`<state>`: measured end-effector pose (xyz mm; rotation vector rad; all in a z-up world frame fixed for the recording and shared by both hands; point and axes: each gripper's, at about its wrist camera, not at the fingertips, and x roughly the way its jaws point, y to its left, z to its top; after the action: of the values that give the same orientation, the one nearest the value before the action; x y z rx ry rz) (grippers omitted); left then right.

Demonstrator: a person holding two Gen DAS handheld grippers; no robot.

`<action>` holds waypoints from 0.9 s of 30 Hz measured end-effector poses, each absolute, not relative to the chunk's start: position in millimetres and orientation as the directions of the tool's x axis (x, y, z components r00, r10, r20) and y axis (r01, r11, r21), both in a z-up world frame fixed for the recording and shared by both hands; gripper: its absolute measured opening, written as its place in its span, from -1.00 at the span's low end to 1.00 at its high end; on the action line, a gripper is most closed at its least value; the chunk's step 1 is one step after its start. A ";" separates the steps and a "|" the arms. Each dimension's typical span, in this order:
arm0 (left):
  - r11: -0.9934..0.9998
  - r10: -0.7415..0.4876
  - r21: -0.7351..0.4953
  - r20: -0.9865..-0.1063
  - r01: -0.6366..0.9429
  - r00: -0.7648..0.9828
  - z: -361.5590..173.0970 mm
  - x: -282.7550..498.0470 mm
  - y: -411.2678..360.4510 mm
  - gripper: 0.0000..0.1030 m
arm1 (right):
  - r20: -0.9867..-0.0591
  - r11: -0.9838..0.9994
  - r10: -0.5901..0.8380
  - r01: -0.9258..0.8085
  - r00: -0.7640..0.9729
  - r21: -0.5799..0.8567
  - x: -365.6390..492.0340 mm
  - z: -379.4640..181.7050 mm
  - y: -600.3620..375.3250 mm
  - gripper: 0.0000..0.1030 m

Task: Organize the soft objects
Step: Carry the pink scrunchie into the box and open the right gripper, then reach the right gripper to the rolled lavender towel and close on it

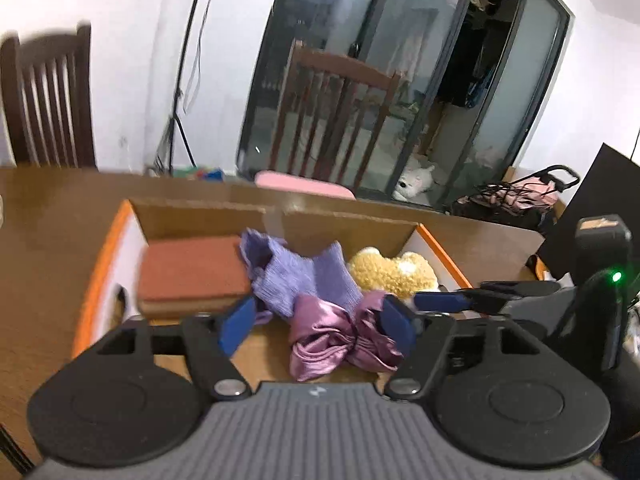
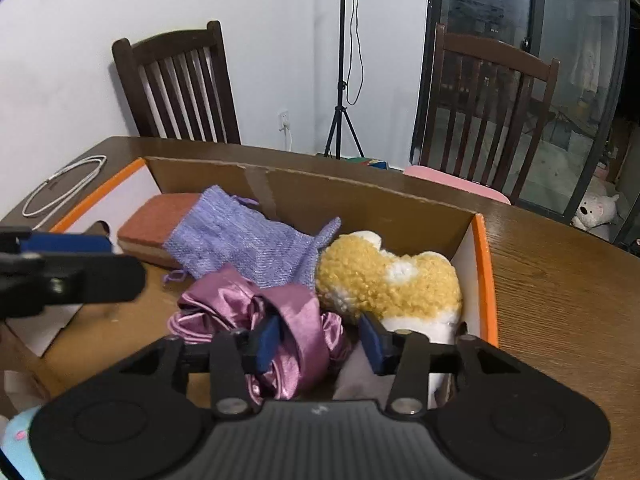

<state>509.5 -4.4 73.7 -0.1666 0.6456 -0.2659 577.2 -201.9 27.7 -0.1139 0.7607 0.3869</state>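
Observation:
An orange-rimmed cardboard box stands on the wooden table. Inside lie a brown foam block, a lilac knitted pouch, a crumpled purple satin cloth and a yellow-and-white plush toy. My left gripper hangs over the box with its jaws wide, the satin lying loose between them. My right gripper is open over the same cloth from the plush side. Its left finger rests against a satin fold and its right finger stands clear.
Two dark wooden chairs stand behind the table, one with a pink seat pad. A white cable lies coiled at the table's left. A tripod and a glass door are beyond.

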 end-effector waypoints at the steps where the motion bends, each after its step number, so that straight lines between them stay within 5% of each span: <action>1: 0.957 -0.285 -0.218 -0.556 0.194 0.781 81.2 500.6 -4.0 0.55 | -0.681 0.926 0.298 -0.377 0.669 0.036 571.9 34.6 -204.6 0.05; 15: 0.969 -0.241 -0.028 -0.320 0.245 0.916 140.4 304.7 -10.0 0.87 | -0.367 0.905 0.402 -0.425 0.839 0.021 368.4 156.9 -294.8 0.68; 22: 0.979 -0.203 -0.037 -0.227 0.200 0.953 116.7 202.2 -5.2 1.00 | -0.309 0.886 0.425 -0.461 0.851 -0.050 259.8 128.5 -295.3 0.78; 27: 0.980 -0.198 -0.056 -0.273 0.191 0.941 78.4 152.5 -0.5 1.00 | -0.319 0.893 0.424 -0.450 0.848 -0.010 204.8 85.0 -281.0 0.84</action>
<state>152.5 -0.5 78.4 -0.0284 0.2817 -0.1985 204.8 -281.0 85.0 -0.0849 0.3160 0.4611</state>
